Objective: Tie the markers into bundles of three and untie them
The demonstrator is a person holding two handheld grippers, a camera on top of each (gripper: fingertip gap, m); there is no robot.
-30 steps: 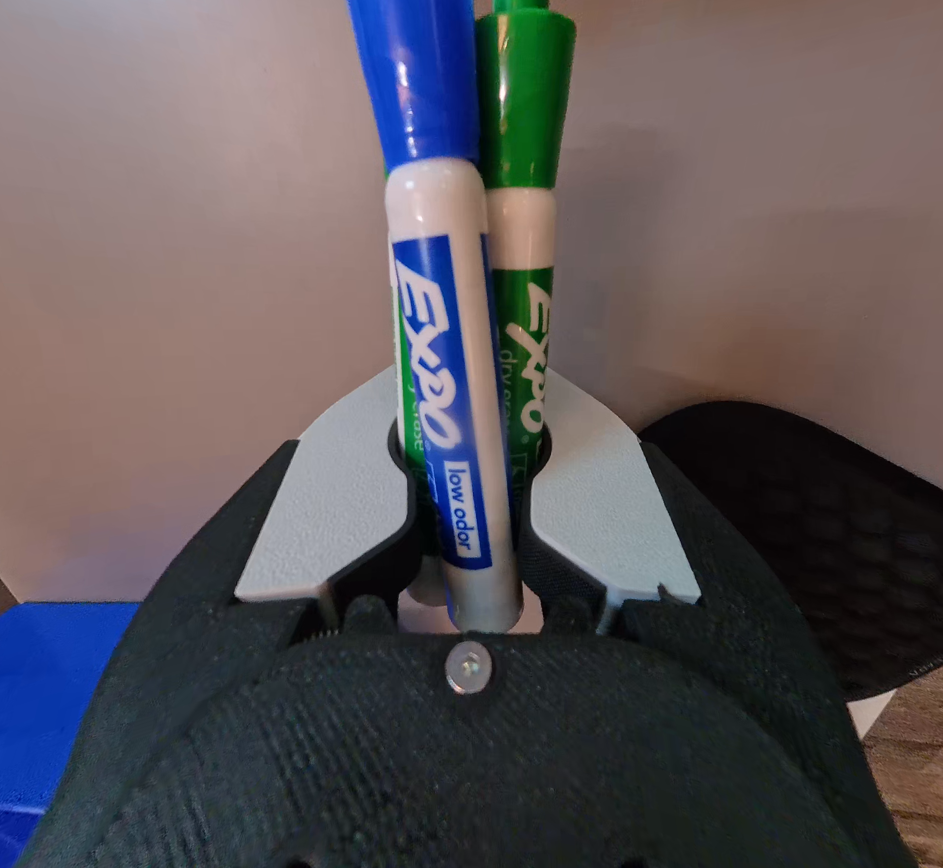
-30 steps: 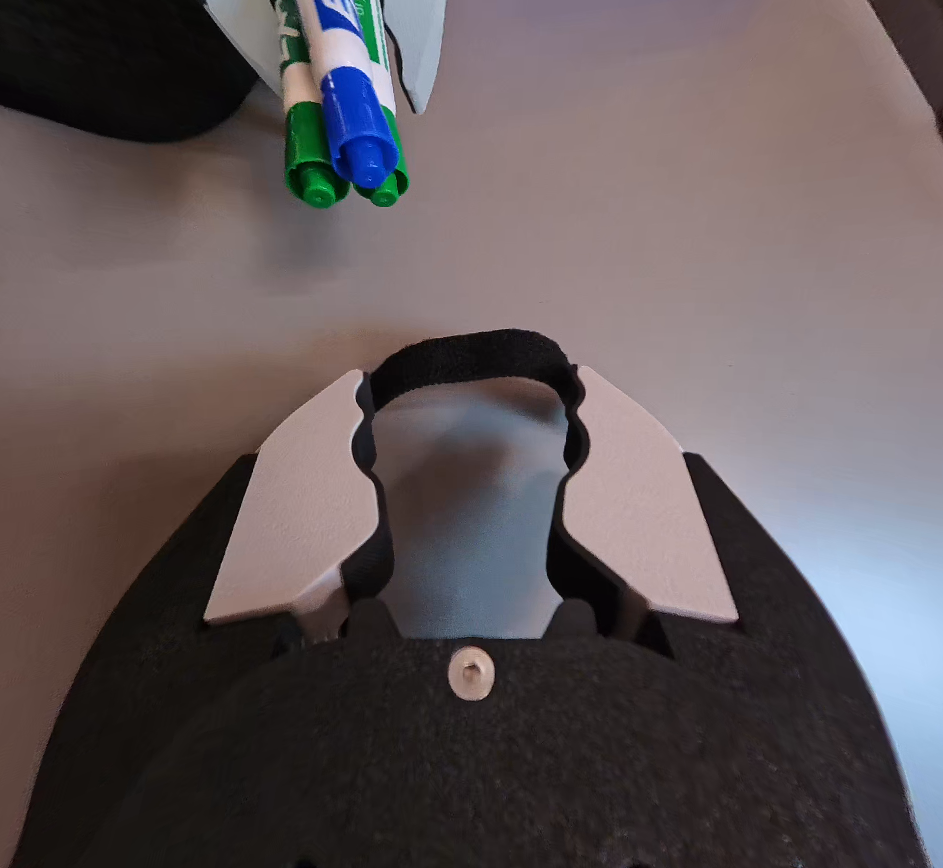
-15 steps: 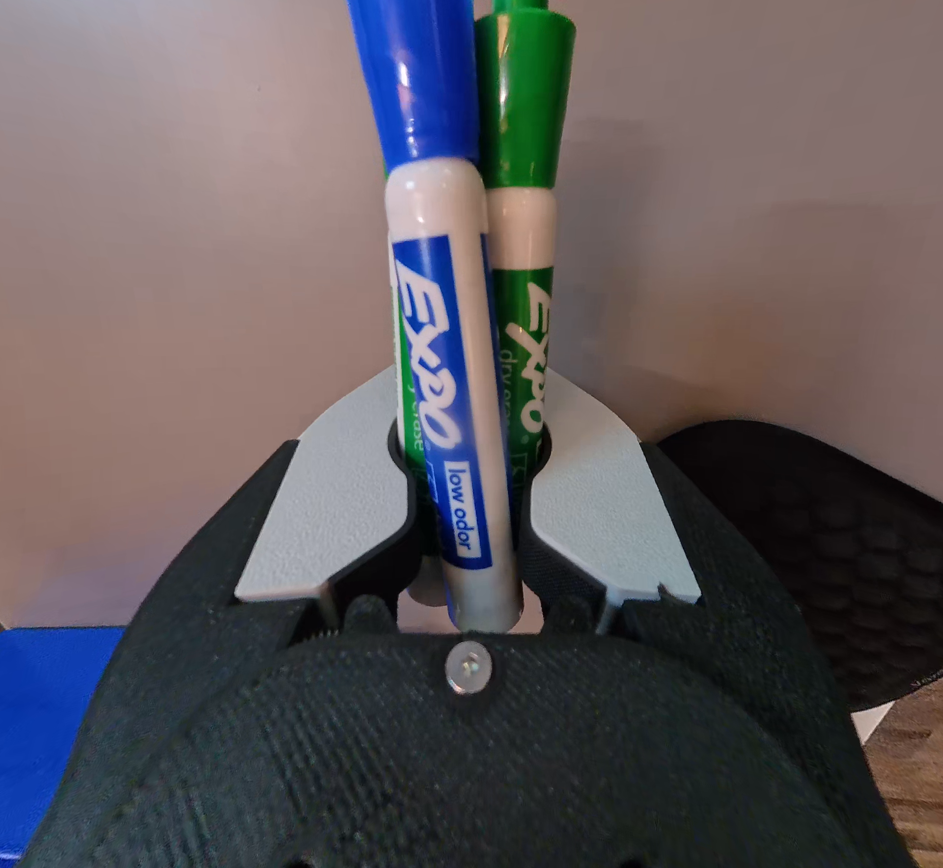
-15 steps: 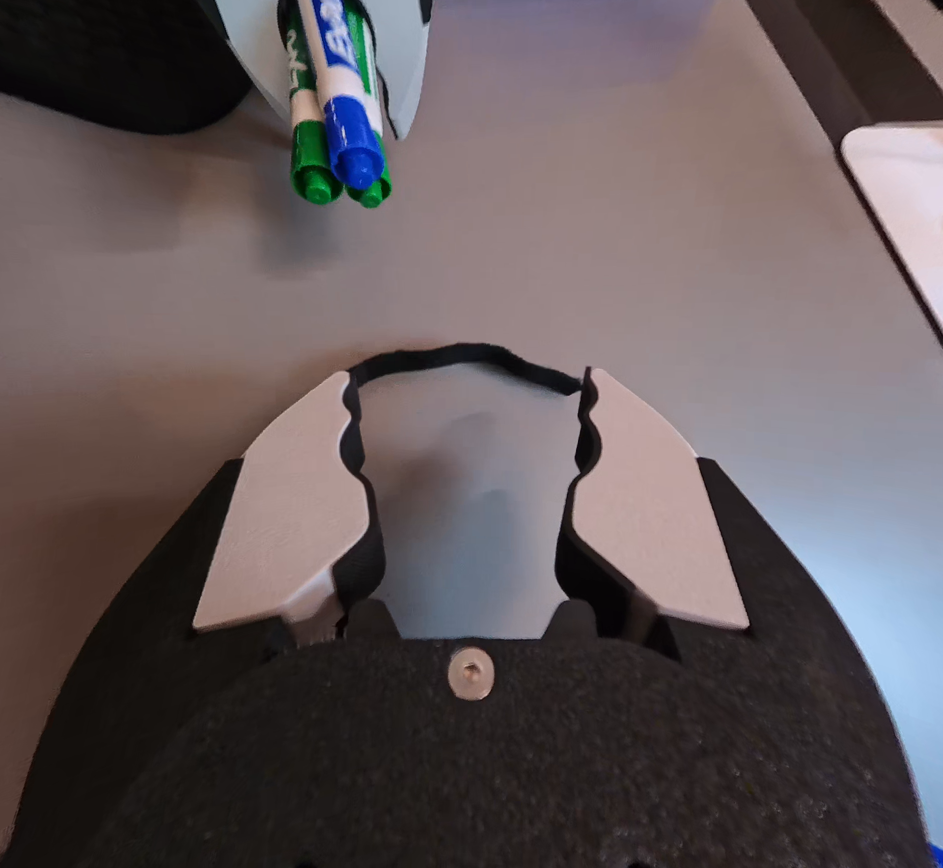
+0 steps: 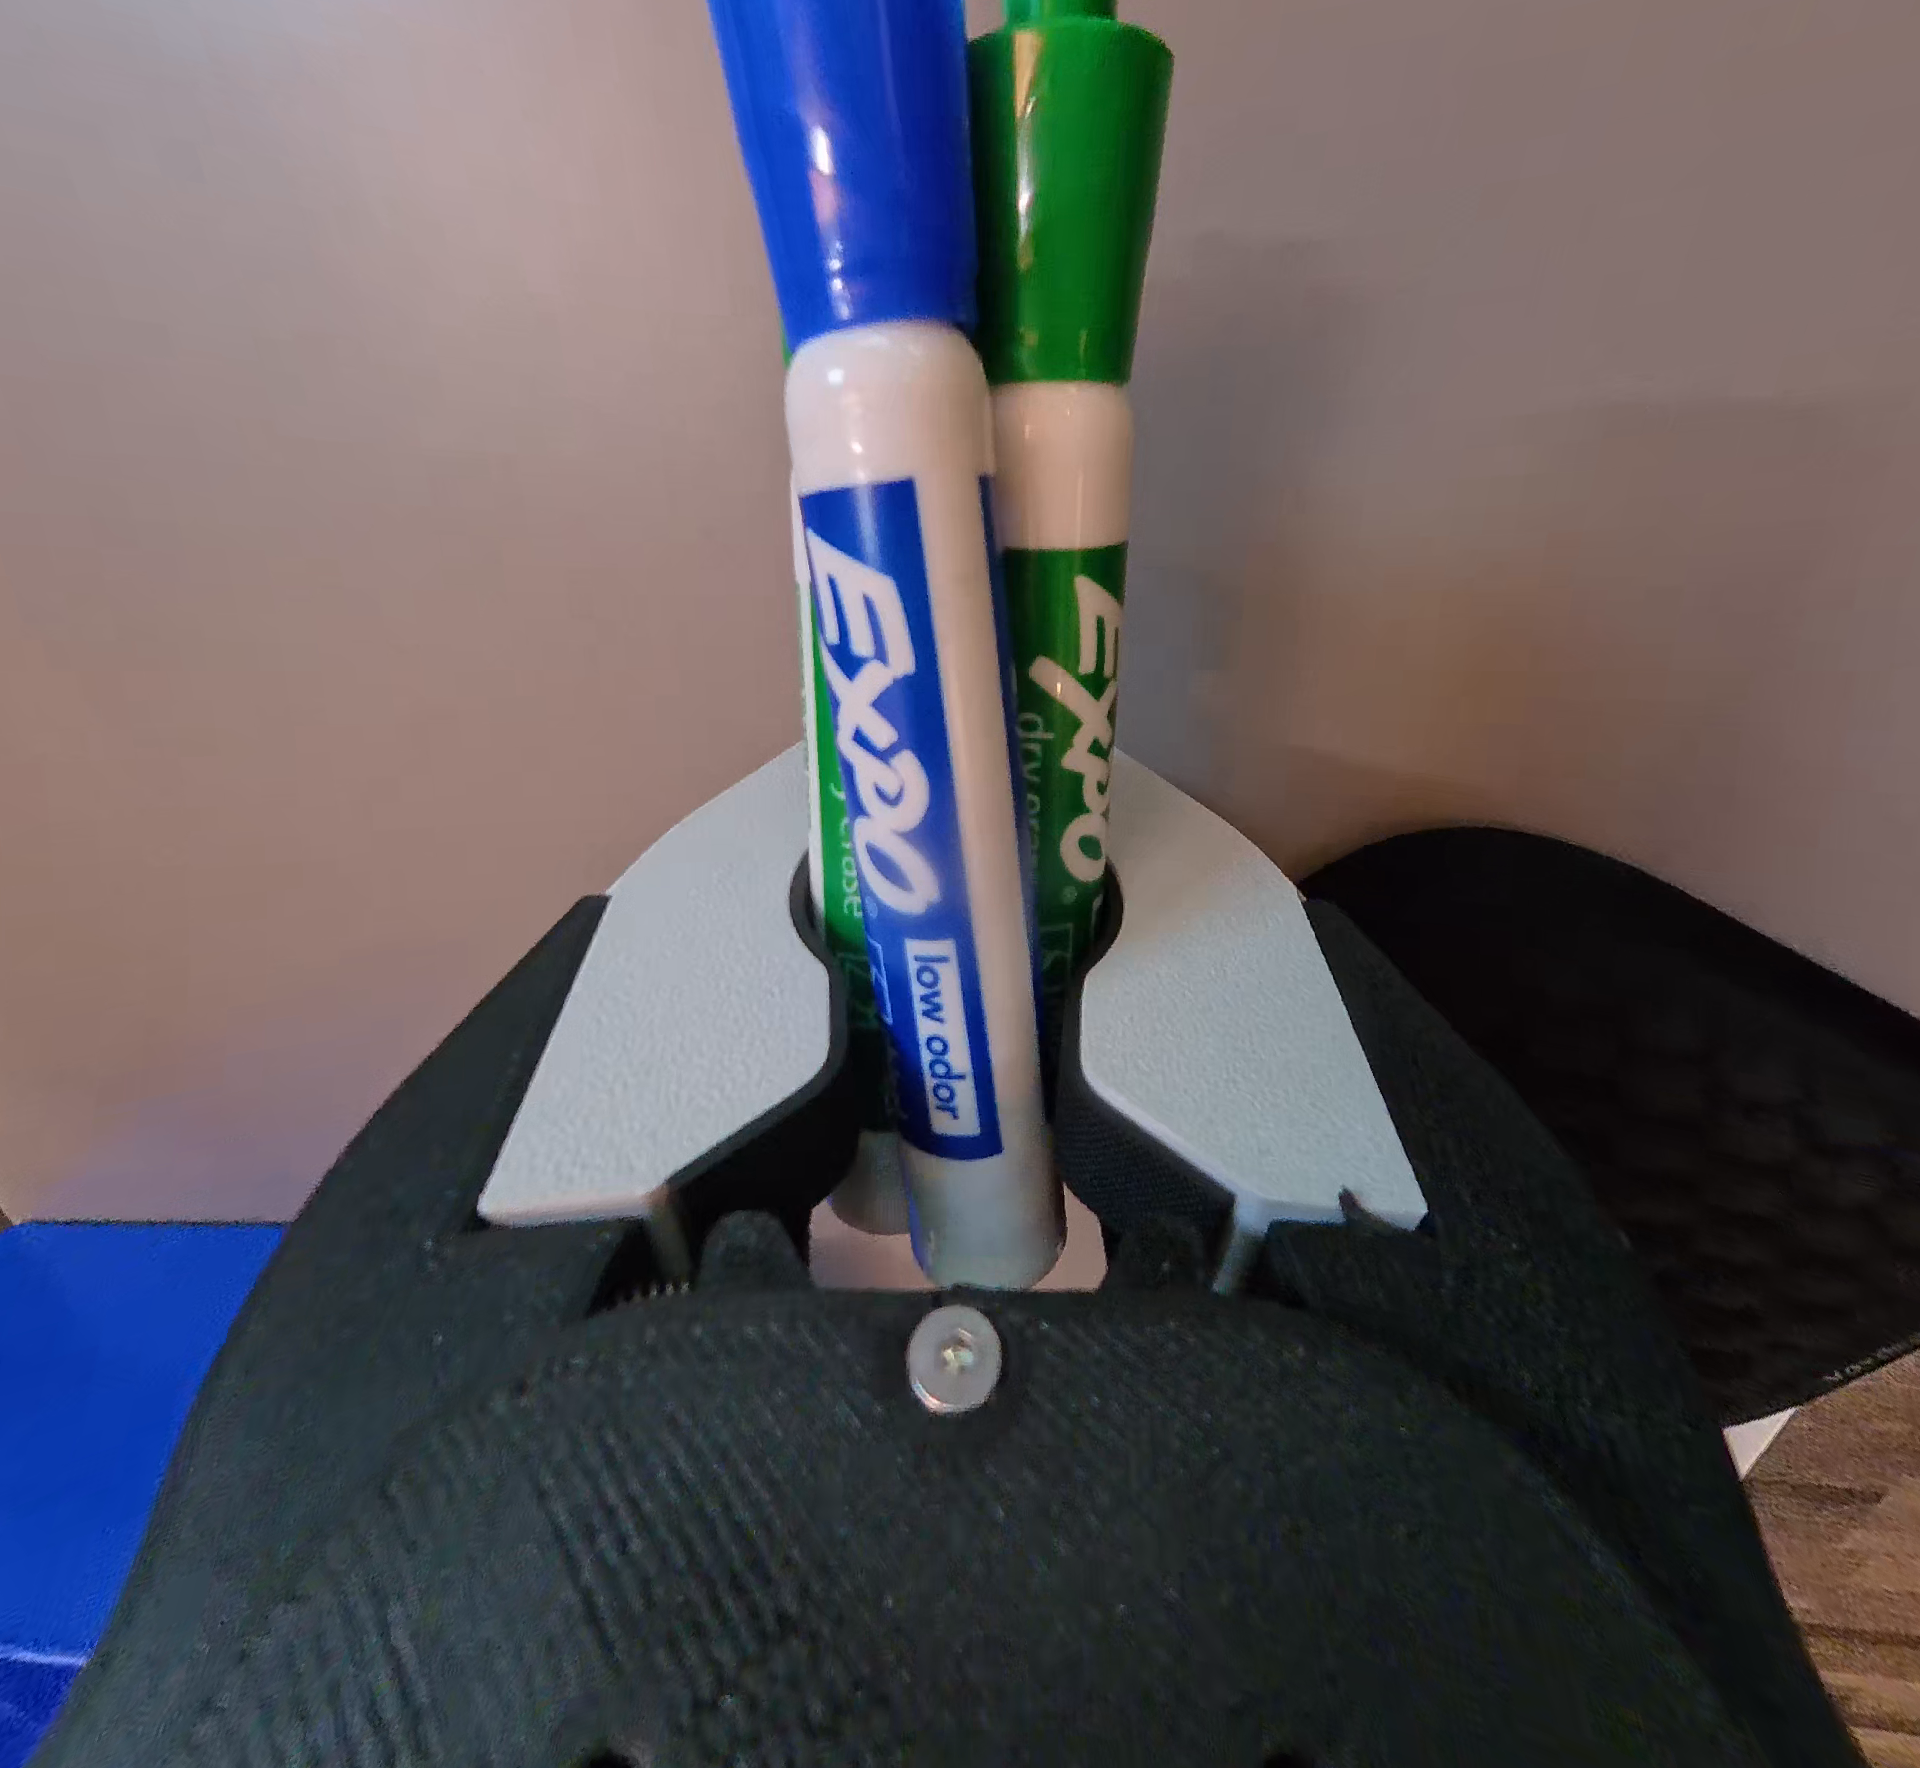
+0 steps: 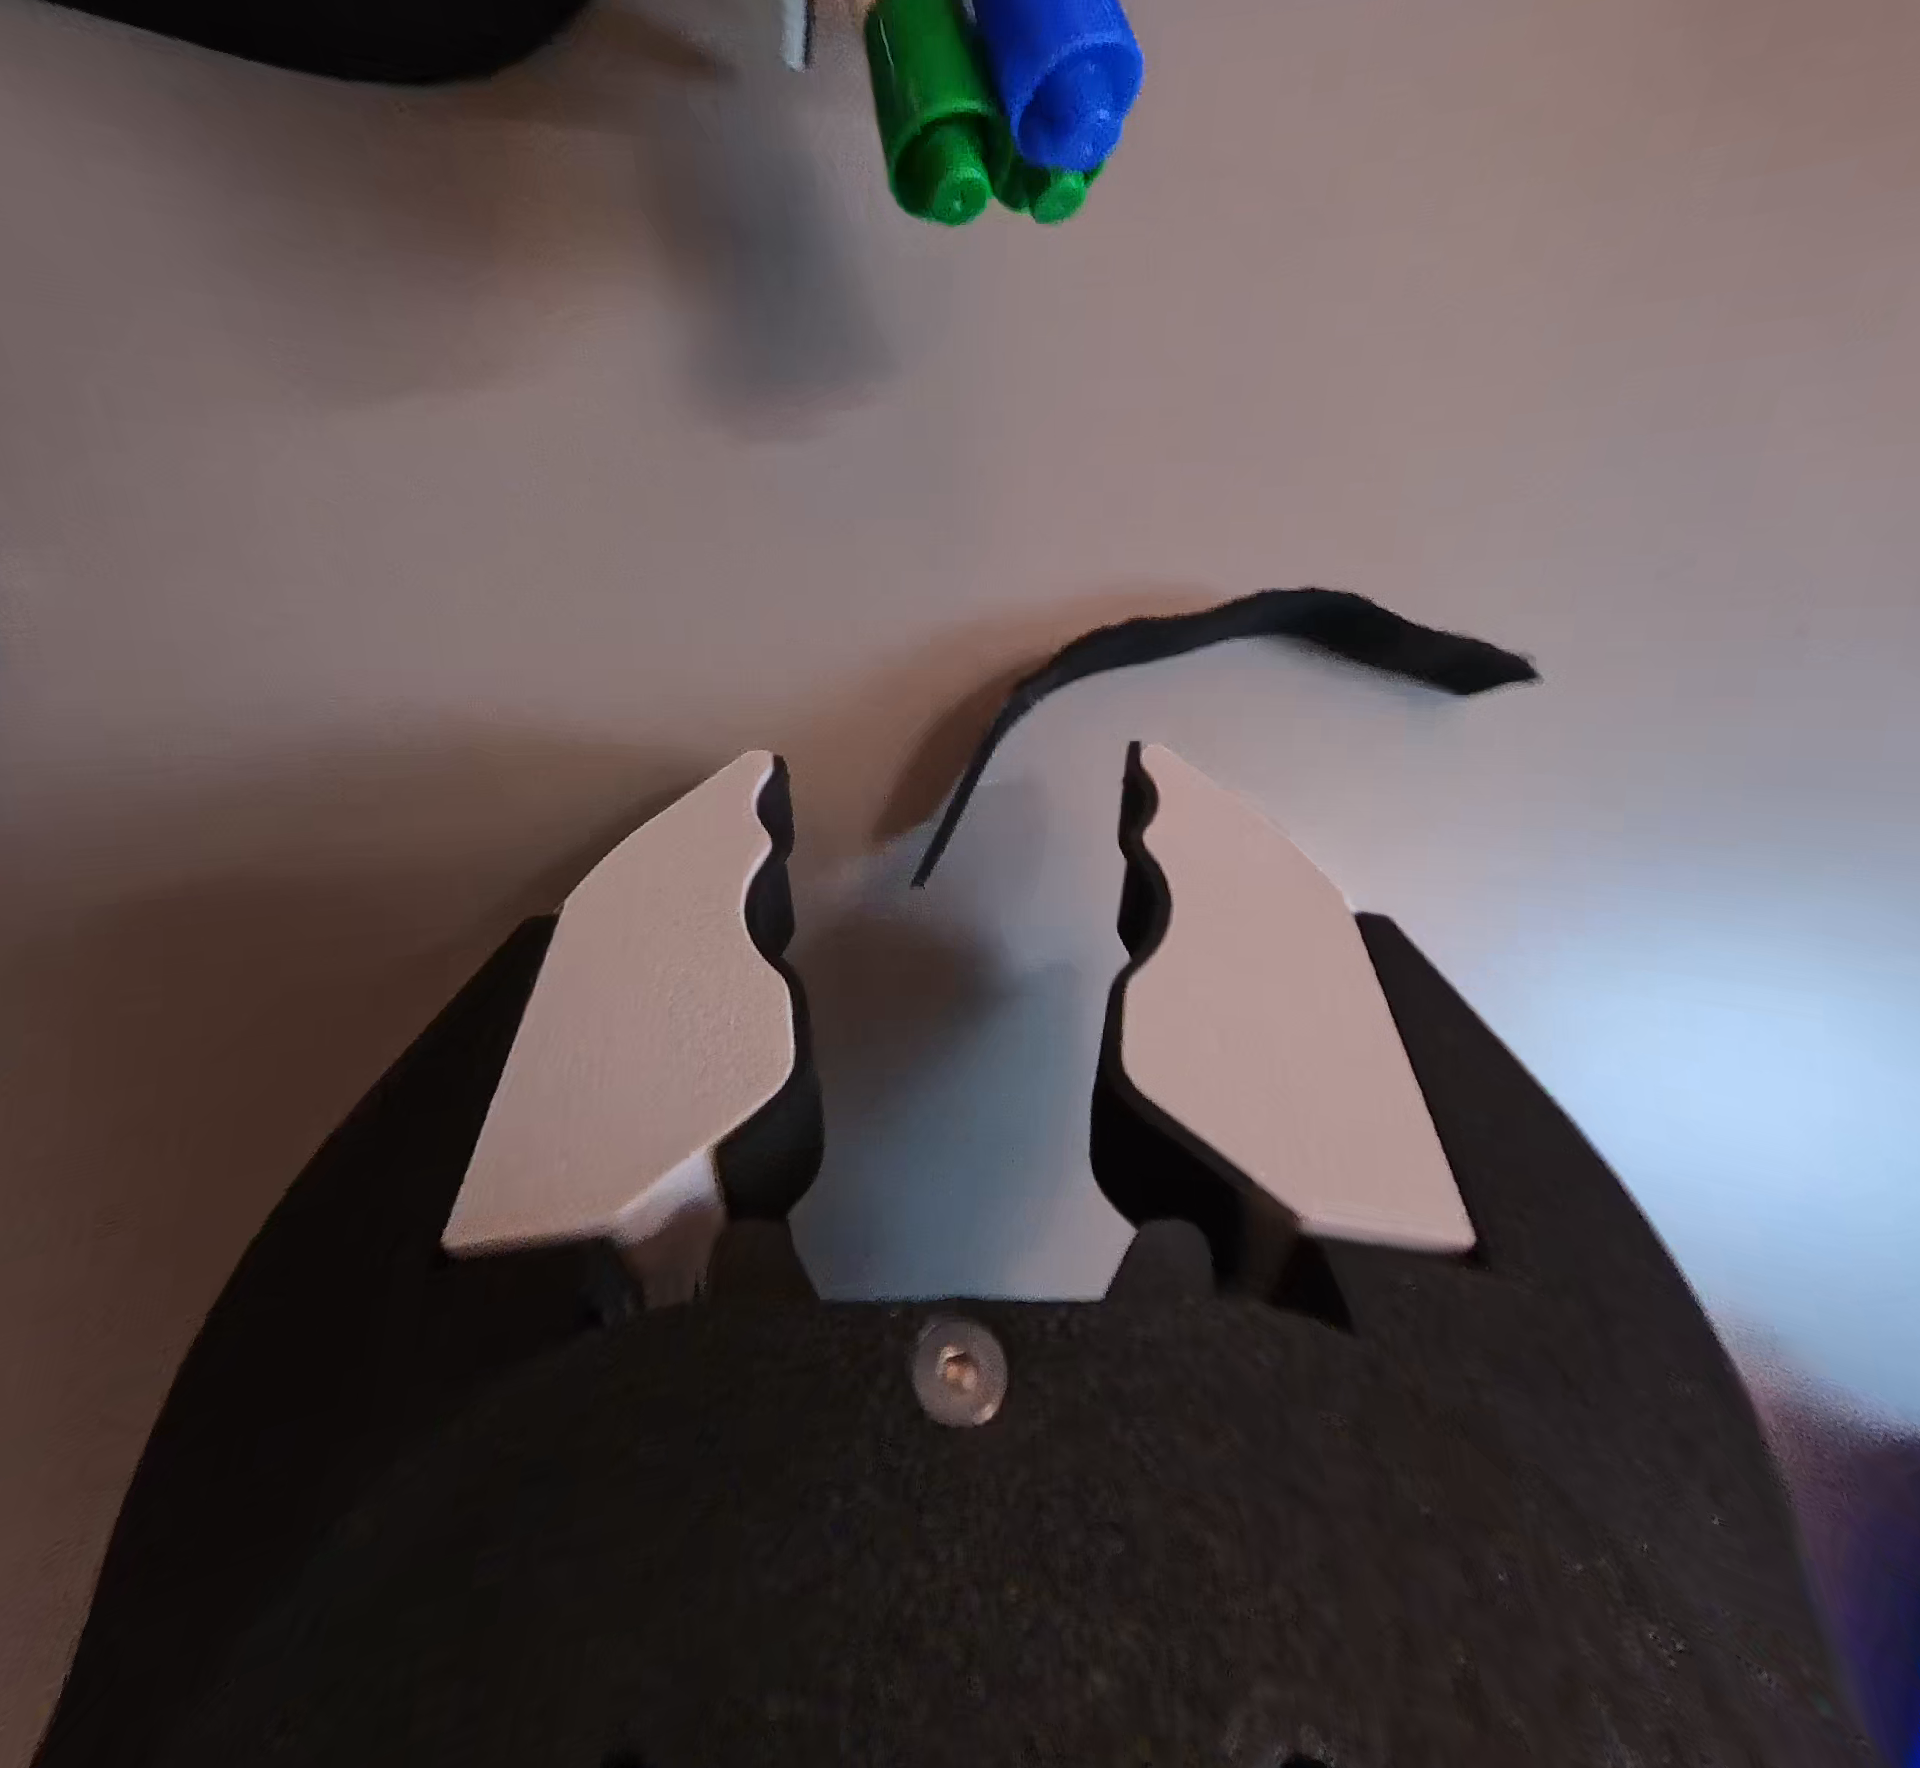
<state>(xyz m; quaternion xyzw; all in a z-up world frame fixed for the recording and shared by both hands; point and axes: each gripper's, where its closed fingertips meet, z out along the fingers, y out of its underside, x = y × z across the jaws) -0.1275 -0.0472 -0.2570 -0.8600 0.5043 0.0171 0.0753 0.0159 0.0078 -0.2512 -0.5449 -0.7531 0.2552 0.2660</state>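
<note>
- Half a second ago the black strap (image 6: 1278,627) stretched across the right gripper (image 6: 956,762) fingertips; now it lies loose on the grey table (image 6: 416,523), one end between the parted jaws, touching neither.
- Right gripper is open and holds nothing.
- Left gripper (image 5: 956,845) stays clamped on three markers: a blue marker (image 5: 894,679) in front, a green marker (image 5: 1070,492) beside it, another green marker (image 6: 925,108) behind.
- Caps point toward the right gripper, raised off the table.
- Each barrel carries a printed brand label, blue or green to match its cap.
- At the table's near-left edge in the left wrist view sits a blue box (image 5: 94,1406); I cannot see inside.
</note>
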